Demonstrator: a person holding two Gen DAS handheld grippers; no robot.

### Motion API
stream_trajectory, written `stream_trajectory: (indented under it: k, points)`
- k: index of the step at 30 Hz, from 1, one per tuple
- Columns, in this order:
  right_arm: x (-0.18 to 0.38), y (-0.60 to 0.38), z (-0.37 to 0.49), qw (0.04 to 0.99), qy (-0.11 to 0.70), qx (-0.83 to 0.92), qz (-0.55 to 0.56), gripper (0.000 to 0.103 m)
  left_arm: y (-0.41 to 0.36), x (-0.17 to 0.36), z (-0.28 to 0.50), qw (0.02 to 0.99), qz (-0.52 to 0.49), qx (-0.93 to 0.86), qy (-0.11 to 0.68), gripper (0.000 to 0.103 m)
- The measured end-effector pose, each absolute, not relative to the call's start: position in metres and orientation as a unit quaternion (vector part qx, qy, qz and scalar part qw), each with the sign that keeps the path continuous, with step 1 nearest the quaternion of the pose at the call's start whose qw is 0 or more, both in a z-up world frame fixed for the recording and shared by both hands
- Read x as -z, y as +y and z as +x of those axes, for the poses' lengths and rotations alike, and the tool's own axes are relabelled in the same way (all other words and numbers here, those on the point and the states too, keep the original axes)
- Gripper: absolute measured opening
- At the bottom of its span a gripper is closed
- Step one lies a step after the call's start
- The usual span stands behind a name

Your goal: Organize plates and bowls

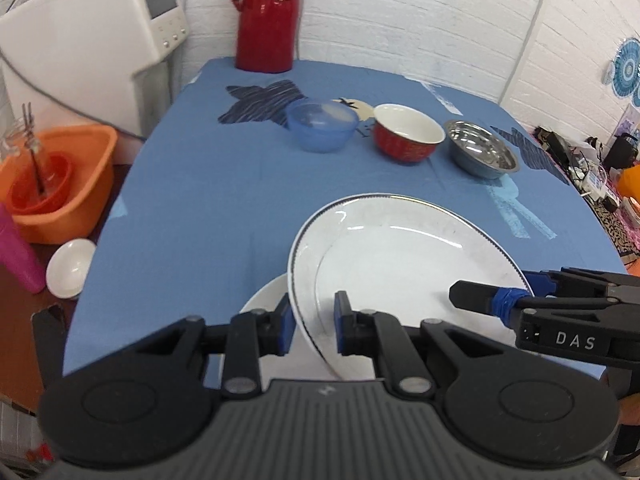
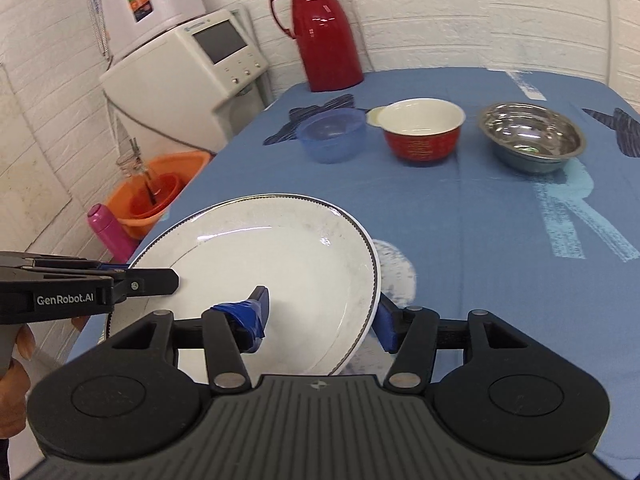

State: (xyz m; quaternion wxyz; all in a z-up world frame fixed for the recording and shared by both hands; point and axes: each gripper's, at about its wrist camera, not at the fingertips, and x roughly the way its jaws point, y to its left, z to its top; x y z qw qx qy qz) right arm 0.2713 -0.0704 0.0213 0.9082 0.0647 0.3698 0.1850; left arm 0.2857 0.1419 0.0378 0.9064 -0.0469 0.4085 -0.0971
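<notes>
The large round white ceramic plate with a dark beaded rim (image 1: 400, 256) is tilted above the blue tablecloth (image 1: 200, 200). The left gripper (image 1: 312, 326) pinches its left rim, the right gripper (image 2: 320, 320) its right rim. A second white plate (image 1: 266, 294) lies beneath, slightly left.

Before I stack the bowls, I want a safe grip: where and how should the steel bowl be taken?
Take the steel bowl by its thin flared rim, at the near side, coming from above and in front with one finger inside and one outside. It stands upright, open and empty, apart from the red bowl, and its rounded, shiny wall looks too wide and slippery to span.
</notes>
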Motion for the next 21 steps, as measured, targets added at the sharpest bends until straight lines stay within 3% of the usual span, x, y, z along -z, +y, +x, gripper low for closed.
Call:
stream_trajectory:
  k: [6, 21]
  points:
    - [-0.01, -0.033, 0.259, 0.898, 0.384, -0.209, 0.049, 0.042, 0.178, -0.022, 0.255, 0.905, -0.063, 0.076, 0.413, 0.008]
    - [0.001, -0.025, 0.255, 0.893, 0.4, -0.202, 0.037, 0.043, 0.186, 0.002, 0.258, 0.897, -0.075, 0.092, 0.425, 0.009]
